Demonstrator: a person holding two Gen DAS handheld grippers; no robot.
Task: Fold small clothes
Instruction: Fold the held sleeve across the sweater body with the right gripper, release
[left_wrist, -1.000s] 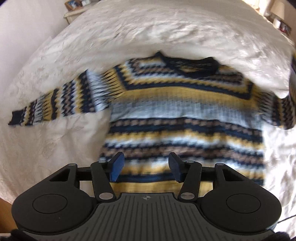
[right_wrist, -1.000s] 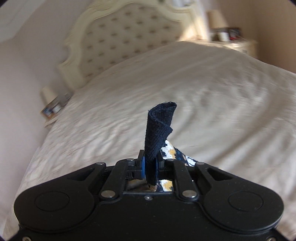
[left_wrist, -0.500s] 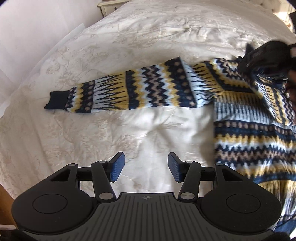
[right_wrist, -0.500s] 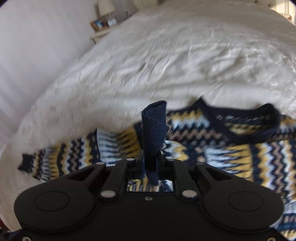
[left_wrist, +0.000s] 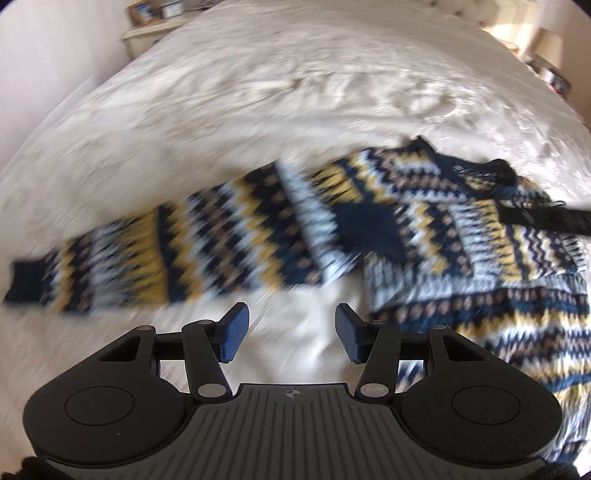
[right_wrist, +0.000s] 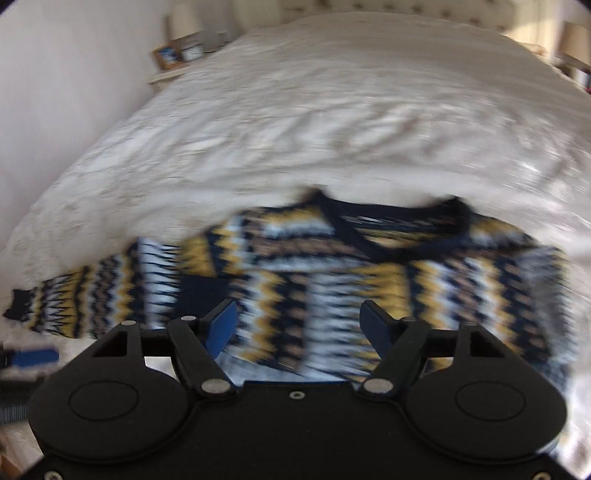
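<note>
Lying flat, zigzag-knit sweater (right_wrist: 332, 277), left gripper (left_wrist: 291, 338) jaws half-open, empty, right gripper (right_wrist: 297, 326) jaws opening, empty

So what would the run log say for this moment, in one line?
step: fold sleeve | sweater: flat on bed, one sleeve folded across chest | right gripper: opening, nothing between | left gripper: open, empty

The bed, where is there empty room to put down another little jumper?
The bedspread is bare from the sweater's collar to the headboard. There is also a bare strip under the outstretched sleeve, by the left gripper. The sweater crowds the near right part.
</note>
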